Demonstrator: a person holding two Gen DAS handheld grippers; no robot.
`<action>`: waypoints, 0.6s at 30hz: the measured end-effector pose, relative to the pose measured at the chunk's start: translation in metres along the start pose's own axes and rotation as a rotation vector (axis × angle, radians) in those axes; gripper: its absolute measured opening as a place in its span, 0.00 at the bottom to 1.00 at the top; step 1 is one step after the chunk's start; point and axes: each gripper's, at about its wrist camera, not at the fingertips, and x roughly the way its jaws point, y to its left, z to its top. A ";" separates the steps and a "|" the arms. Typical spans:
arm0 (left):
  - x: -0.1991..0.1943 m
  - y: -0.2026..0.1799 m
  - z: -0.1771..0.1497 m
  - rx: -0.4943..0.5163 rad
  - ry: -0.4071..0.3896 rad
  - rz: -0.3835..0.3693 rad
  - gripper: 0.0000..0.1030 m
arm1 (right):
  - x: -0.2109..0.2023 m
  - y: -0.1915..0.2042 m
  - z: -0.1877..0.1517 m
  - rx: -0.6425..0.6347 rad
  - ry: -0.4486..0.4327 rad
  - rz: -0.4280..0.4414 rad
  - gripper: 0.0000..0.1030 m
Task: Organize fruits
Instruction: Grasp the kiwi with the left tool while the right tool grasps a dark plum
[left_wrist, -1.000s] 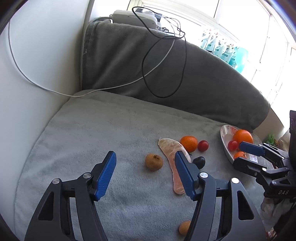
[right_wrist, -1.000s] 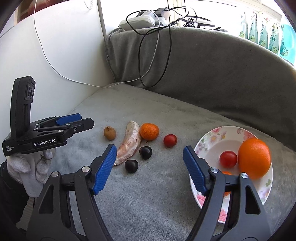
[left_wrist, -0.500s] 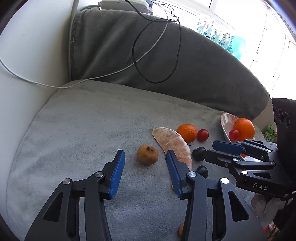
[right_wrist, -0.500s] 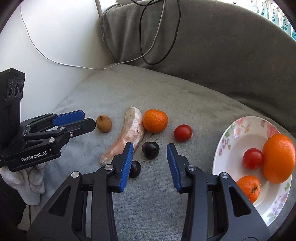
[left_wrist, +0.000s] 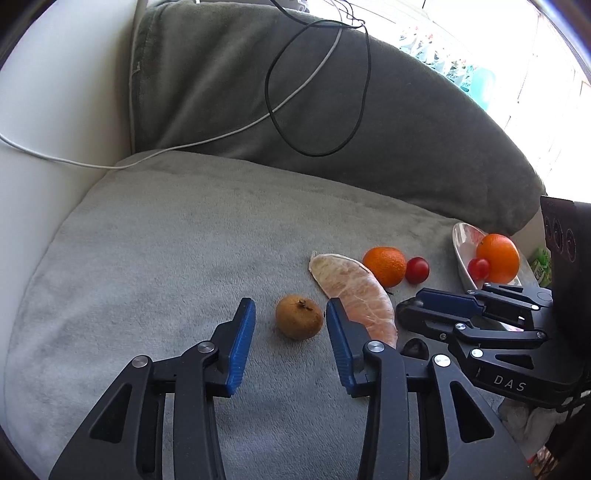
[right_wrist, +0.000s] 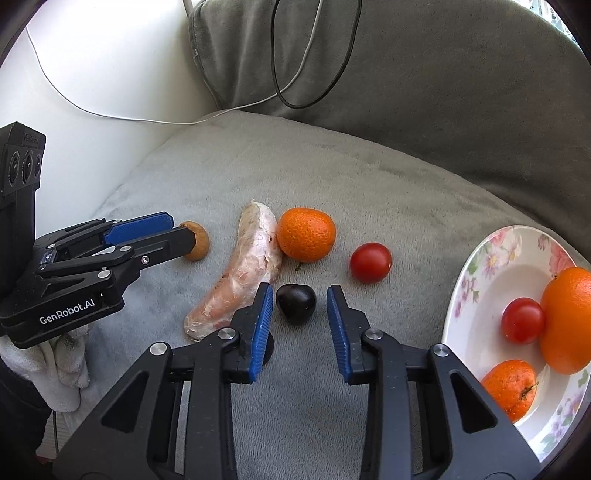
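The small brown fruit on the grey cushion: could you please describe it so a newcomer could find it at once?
On the grey cushion, look at the loose fruit left of the plate. At the far left end, beside the peeled citrus segment, sits the brown fruit: round, dull and rough-skinned, the only brown one.

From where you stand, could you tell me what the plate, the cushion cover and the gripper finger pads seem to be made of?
The plate looks like glazed ceramic or porcelain: glossy white with a printed floral rim, though melamine can't be ruled out. The cushion cover seems a soft grey fleece or plush; its nap shows brushed light and dark patches. The finger pads appear to be blue ribbed rubber or soft plastic, matte, set on black hard-plastic arms.
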 end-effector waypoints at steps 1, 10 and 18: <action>0.001 0.000 0.000 -0.002 0.004 -0.002 0.37 | 0.001 0.000 0.000 0.000 0.003 -0.002 0.30; 0.013 0.001 0.001 -0.012 0.038 -0.022 0.31 | 0.005 0.000 0.002 -0.001 0.018 0.011 0.22; 0.012 -0.003 0.002 -0.003 0.031 -0.027 0.26 | 0.006 0.000 0.001 0.001 0.010 0.017 0.22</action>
